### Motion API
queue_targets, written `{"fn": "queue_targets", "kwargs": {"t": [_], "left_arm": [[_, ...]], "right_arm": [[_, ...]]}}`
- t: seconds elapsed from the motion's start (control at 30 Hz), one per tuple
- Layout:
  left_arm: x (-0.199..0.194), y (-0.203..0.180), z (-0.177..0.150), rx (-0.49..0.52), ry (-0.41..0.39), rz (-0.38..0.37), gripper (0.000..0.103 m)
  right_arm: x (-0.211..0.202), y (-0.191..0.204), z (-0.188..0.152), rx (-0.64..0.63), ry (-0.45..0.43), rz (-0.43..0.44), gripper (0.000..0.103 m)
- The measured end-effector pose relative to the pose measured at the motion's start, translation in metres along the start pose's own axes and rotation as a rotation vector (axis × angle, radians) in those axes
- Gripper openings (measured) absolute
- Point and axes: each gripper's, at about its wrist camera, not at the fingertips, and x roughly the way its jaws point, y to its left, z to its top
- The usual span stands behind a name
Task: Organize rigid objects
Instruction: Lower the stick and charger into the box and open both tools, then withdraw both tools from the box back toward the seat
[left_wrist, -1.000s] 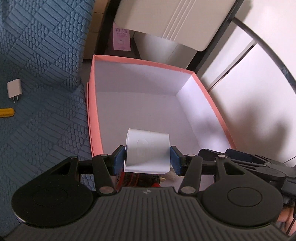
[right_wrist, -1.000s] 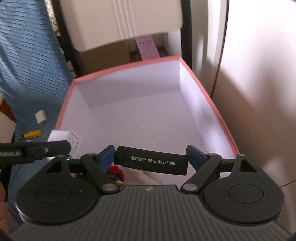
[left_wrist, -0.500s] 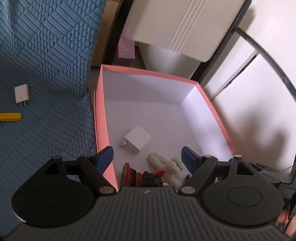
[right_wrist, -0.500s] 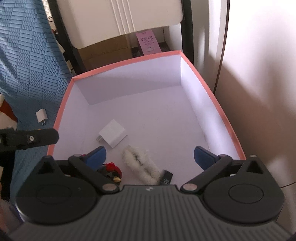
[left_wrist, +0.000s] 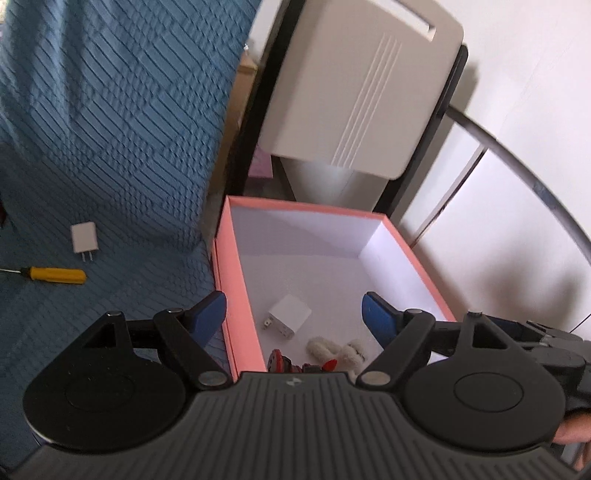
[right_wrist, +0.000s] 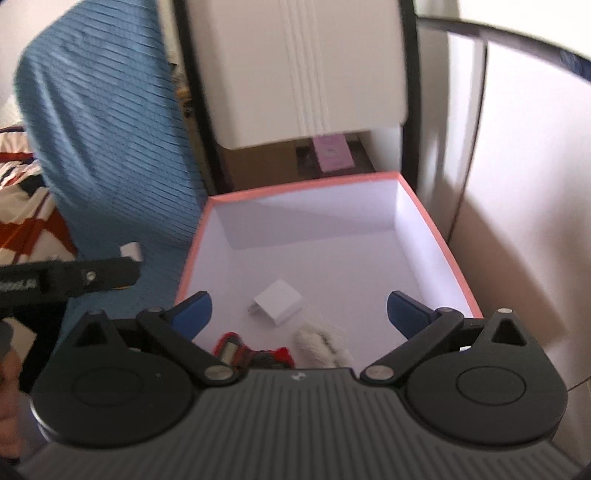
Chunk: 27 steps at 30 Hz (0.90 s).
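Note:
A pink box (left_wrist: 225, 280) with a white inside sits beside the blue quilt; it also shows in the right wrist view (right_wrist: 458, 273). In it lie a white charger cube (left_wrist: 290, 315) (right_wrist: 277, 302), a fluffy white toy (left_wrist: 338, 350) (right_wrist: 321, 341) and a red and black object (left_wrist: 280, 363) (right_wrist: 231, 347). My left gripper (left_wrist: 293, 314) is open and empty above the box's near left. My right gripper (right_wrist: 299, 306) is open and empty above the box's near end. On the quilt lie a white plug (left_wrist: 84, 238) and a yellow screwdriver (left_wrist: 55, 274).
A blue quilted cover (left_wrist: 110, 147) lies left of the box. A white chair back (left_wrist: 362, 96) on a black frame stands behind it. A white wall panel (left_wrist: 498, 240) is on the right. A striped cloth (right_wrist: 22, 206) lies at far left.
One second ago my left gripper held the white charger cube and my right held a black lighter. Both opened, the objects dropped into the box, and both grippers have pulled back and up.

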Motion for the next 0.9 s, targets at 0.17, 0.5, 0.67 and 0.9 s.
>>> {"fn": "queue_targets", "kwargs": {"t": [0.17,0.5,0.67,0.9], "left_arm": [[-0.025,0.004,-0.007,0.012,-0.051,0.021,0.084],[-0.069,0.028,-0.029,-0.038,-0.110,0.054,0.084],[-0.091,0.044,-0.037,-0.068,-0.131,0.073,0.084],[-0.108,0.062,-0.053,-0.104,-0.129,0.096,0.084]], "right_arm": [[-0.016,0.026,-0.006,-0.063,-0.038,0.032,0.103],[-0.040,0.065,-0.027,-0.112,-0.075,0.101,0.103],[-0.050,0.077,-0.037,-0.094,-0.079,0.115,0.103],[-0.051,0.097,-0.057,-0.105,-0.060,0.128,0.103]]}}
